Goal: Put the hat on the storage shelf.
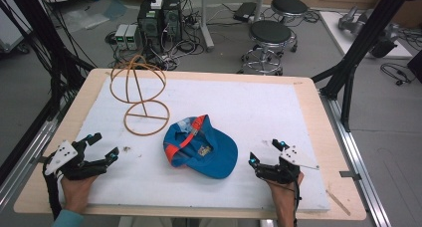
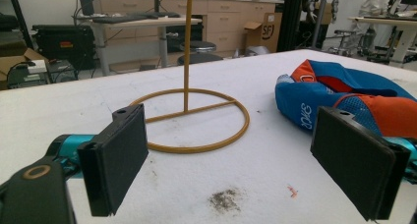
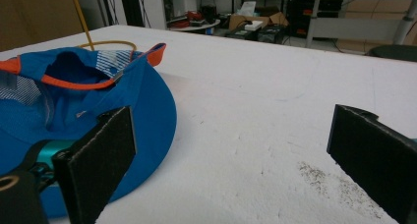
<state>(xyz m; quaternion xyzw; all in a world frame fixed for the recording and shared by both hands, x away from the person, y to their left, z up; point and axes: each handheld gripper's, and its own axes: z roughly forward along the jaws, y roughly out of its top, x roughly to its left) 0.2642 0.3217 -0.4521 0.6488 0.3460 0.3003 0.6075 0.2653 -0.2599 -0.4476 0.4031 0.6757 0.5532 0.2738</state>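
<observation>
Black foam pads face each other across a wide gap on both of my tongs, so each is spread and holds nothing. My left gripper (image 1: 103, 148) rests low at the near left of the white mat (image 1: 278, 107); my right gripper (image 1: 266, 153) rests at the near right. Between them the blue cap (image 1: 201, 148) lies upside down, orange-trimmed opening up, brim toward my right side. In the right gripper view the brim edge (image 3: 164, 116) sits just beside my left-hand pad, not yet between the pads. Beyond the cap, toward the far left, stands the wire hat stand (image 1: 139, 87); its ring base (image 2: 196, 118) lies flat on the mat, apart from the cap. I judge the step in hand to be the first grasp of the cap. To do it well, slide one pad of the right gripper under the brim edge, close on stiff brim rather than loose mesh, and bring the left gripper to the crown rim opposite, so the cap lifts level.
</observation>
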